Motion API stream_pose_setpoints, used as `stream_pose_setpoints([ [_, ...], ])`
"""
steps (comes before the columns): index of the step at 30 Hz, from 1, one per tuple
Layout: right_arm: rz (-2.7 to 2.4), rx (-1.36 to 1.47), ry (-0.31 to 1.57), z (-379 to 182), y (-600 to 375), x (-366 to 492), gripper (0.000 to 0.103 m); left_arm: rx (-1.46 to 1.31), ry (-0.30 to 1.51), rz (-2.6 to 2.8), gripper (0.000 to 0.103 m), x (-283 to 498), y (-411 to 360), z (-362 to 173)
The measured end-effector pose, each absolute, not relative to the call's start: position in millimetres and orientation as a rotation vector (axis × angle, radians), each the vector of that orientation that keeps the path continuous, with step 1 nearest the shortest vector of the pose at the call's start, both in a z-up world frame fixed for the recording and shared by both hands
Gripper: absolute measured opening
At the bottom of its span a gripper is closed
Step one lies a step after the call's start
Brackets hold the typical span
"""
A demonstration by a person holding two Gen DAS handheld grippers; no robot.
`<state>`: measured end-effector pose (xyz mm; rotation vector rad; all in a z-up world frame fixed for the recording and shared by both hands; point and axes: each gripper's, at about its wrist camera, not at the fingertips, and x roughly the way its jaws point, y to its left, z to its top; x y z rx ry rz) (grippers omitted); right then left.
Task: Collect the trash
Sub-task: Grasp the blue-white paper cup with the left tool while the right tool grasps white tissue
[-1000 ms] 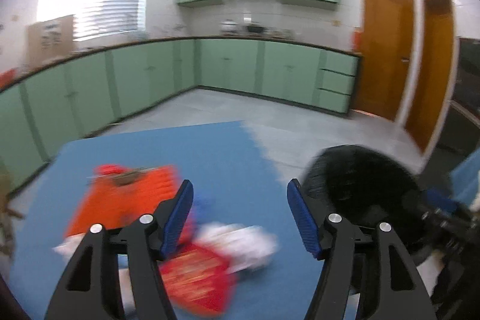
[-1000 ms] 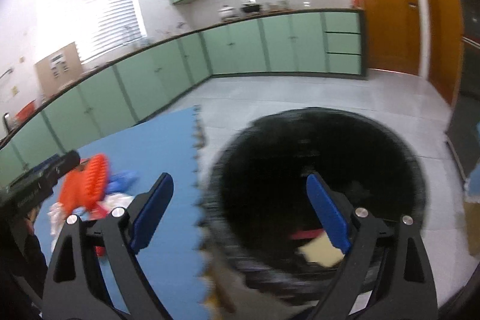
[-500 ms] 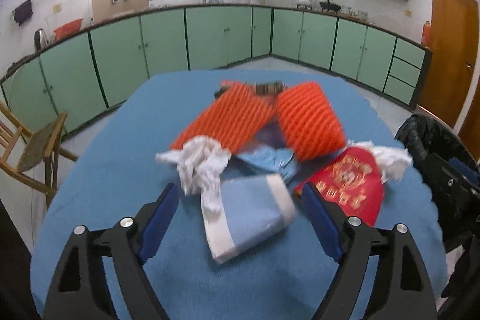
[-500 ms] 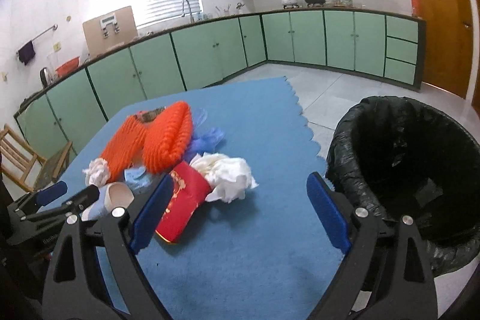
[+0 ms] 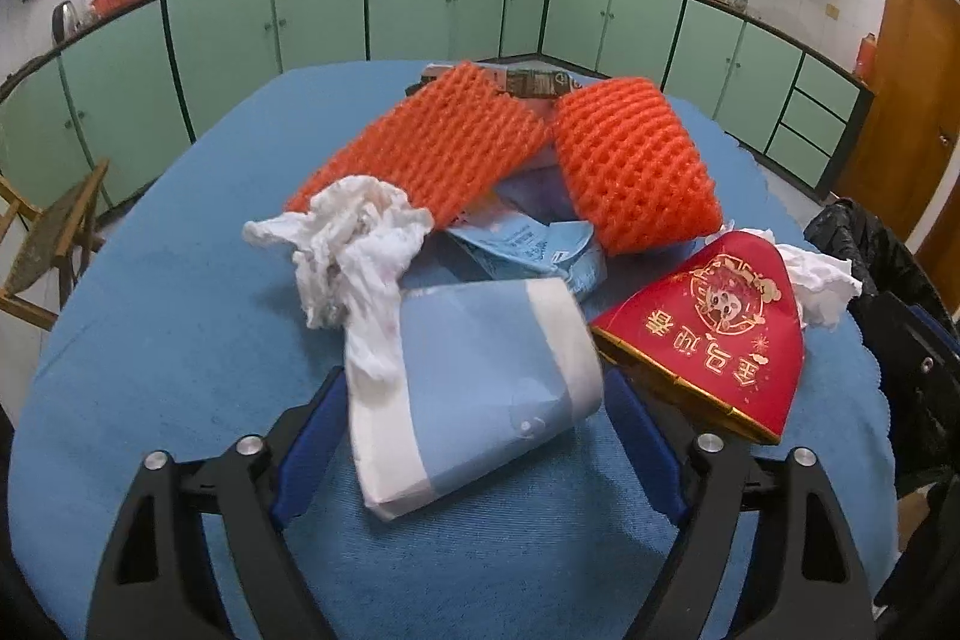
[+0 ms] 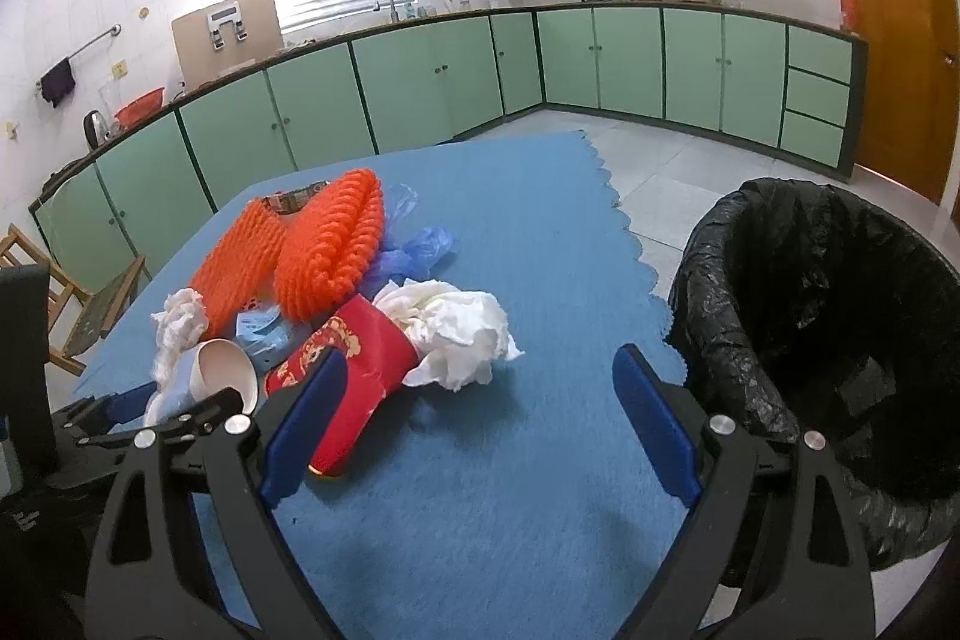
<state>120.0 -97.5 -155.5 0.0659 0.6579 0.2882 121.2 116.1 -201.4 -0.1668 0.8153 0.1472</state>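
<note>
we have our left gripper (image 5: 474, 430) spread wide around the paper cup (image 5: 474, 394) lying on its side at the near edge of the trash pile (image 6: 336, 280), nothing pinched yet, so the step is the grab and next we close. right of the pile, our right gripper (image 6: 480, 418) hangs wide and empty over the blue mat (image 6: 510, 490), and the bin (image 6: 828, 340) stands beyond the mat's right edge.

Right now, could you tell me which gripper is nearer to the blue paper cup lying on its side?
Left. The left gripper straddles the blue paper cup with open jaws. The right gripper hangs open over bare mat, with the cup off to its left.
</note>
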Motion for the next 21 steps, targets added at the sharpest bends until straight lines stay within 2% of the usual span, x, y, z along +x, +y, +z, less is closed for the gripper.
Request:
stream_pose_setpoints([
  [6, 0.298, 0.104, 0.695, -160, -101, 137, 0.071, -0.16, 0.784, 0.144, 0.076, 117, 115, -194],
  [10, 0.325, 0.098, 0.737, -165, -98, 150, 0.055, -0.145, 0.75, 0.138, 0.076, 116, 111, -184],
  [13, 0.379, 0.1, 0.782, -171, -93, 157, 0.034, -0.143, 0.735, 0.125, 0.076, 117, 108, -178],
  [14, 0.399, 0.104, 0.793, -172, -92, 158, 0.023, -0.143, 0.73, 0.122, 0.076, 116, 107, -175],
  [16, 0.413, 0.097, 0.796, -172, -90, 157, 0.01, -0.14, 0.718, 0.112, 0.076, 116, 105, -172],
  [17, 0.416, 0.091, 0.792, -172, -90, 155, 0.007, -0.137, 0.711, 0.105, 0.076, 116, 103, -169],
  [21, 0.404, 0.088, 0.751, -160, -93, 148, 0.005, -0.126, 0.684, 0.087, 0.076, 114, 96, -160],
])
